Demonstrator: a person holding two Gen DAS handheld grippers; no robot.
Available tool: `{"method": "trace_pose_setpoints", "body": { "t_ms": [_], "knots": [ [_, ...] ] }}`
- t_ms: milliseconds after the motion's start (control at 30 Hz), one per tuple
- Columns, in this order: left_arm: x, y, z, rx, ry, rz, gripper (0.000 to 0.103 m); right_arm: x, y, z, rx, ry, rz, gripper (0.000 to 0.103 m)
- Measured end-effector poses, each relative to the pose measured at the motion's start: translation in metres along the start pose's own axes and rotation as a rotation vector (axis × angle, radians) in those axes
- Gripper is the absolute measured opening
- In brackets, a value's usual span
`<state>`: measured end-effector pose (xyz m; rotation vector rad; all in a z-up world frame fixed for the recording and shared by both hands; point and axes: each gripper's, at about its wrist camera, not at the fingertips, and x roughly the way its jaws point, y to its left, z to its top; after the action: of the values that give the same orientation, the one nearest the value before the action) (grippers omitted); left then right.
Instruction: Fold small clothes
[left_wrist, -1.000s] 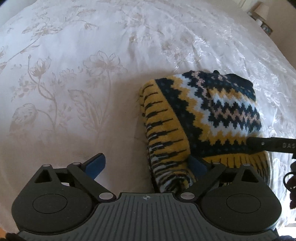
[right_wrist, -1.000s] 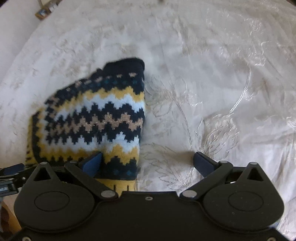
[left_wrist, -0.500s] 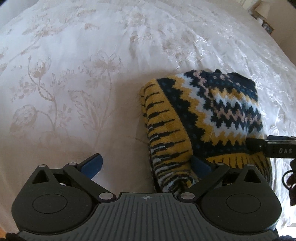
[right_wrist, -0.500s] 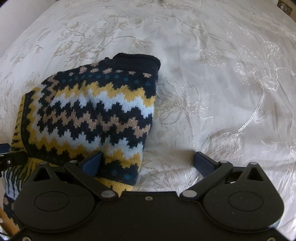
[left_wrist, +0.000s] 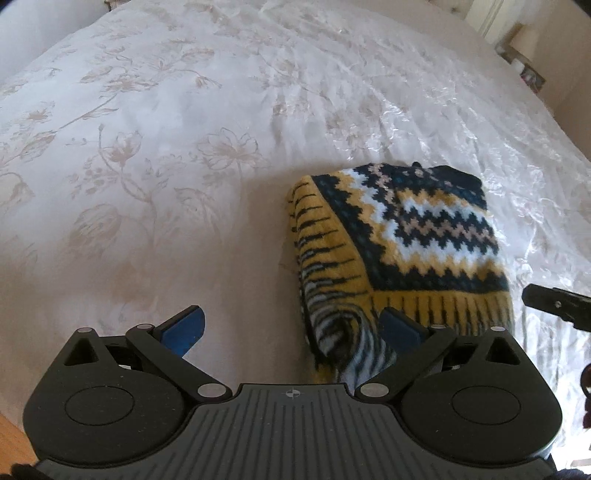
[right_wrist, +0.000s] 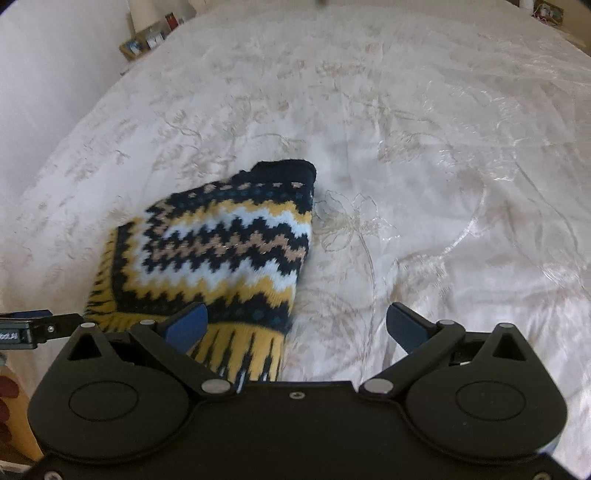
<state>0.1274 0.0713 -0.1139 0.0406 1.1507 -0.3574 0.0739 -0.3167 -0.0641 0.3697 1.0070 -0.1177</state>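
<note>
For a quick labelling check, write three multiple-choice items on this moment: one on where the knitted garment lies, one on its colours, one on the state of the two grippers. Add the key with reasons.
1. Where does the folded sweater lie?
A. on the white bedspread
B. in a basket
C. on a wooden chair

2. Which colour forms its ribbed hem band?
A. red
B. mustard yellow
C. green

3. How do the left gripper and the right gripper stand?
A. both shut on cloth
B. one shut, one open
C. both open, holding nothing

Key: A, the sweater rests flat on the floral bedspread in both views; B, the hem nearest the cameras is yellow with dark ribs; C, each pair of blue pads stands wide apart with no cloth pinched between.
</note>
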Motion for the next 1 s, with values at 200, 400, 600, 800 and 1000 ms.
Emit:
{"method": "trace_pose_setpoints", "body": {
  "t_ms": [200, 400, 600, 800, 1000],
  "knots": [
    [-0.026, -0.015, -0.012, 0.035, -0.059, 0.013, 0.102, -0.028, 0.013, -0.014, -0.072, -0.036, 0.024, 0.103],
    [-0.061, -0.035, -0.018, 0.077, -0.155, 0.063, 0.101, -0.069, 0.031, -0.03, -0.162, -0.17, 0.099, 0.102],
    [-0.092, -0.046, -0.017, 0.093, -0.258, 0.146, 0.092, -0.101, 0.046, -0.039, -0.182, -0.295, 0.074, 0.102],
    [-0.101, -0.052, -0.018, 0.118, -0.215, 0.218, 0.092, -0.114, 0.057, -0.041, -0.158, -0.303, -0.017, 0.102],
    [-0.093, -0.05, -0.026, 0.086, -0.08, 0.162, 0.092, -0.11, 0.061, -0.039, -0.127, -0.214, -0.076, 0.102]
  ]
}}
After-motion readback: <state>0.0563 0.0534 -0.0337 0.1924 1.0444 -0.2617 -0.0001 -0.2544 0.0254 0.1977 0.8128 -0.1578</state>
